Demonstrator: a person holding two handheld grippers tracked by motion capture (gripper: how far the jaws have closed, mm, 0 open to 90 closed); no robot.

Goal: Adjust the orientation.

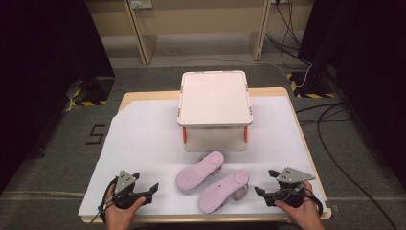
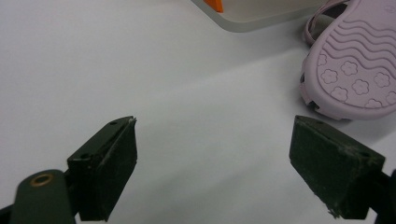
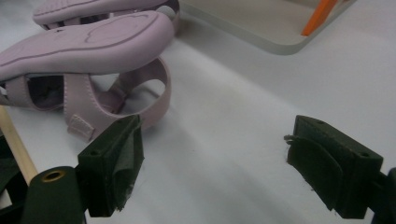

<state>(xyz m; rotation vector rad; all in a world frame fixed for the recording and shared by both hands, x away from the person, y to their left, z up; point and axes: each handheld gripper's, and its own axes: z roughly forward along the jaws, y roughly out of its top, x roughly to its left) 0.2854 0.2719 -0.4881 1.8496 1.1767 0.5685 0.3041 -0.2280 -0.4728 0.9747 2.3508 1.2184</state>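
Two lilac sandals lie sole-up on the white sheet: the left sandal [image 1: 199,170] [image 2: 355,70] and the right sandal [image 1: 224,190] [image 3: 88,51], straps underneath. Behind them stands a white two-tier rack [image 1: 214,98] with orange posts. My left gripper [image 1: 145,192] [image 2: 212,172] is open near the front edge, left of the sandals, nothing between its jaws. My right gripper [image 1: 267,183] [image 3: 215,172] is open too, just right of the right sandal, its left jaw near the heel strap.
The white sheet [image 1: 139,139] covers a wooden table [image 1: 128,98]. Cables [image 1: 335,158] trail over the floor on the right. Dark panels stand at both sides, and table legs at the back.
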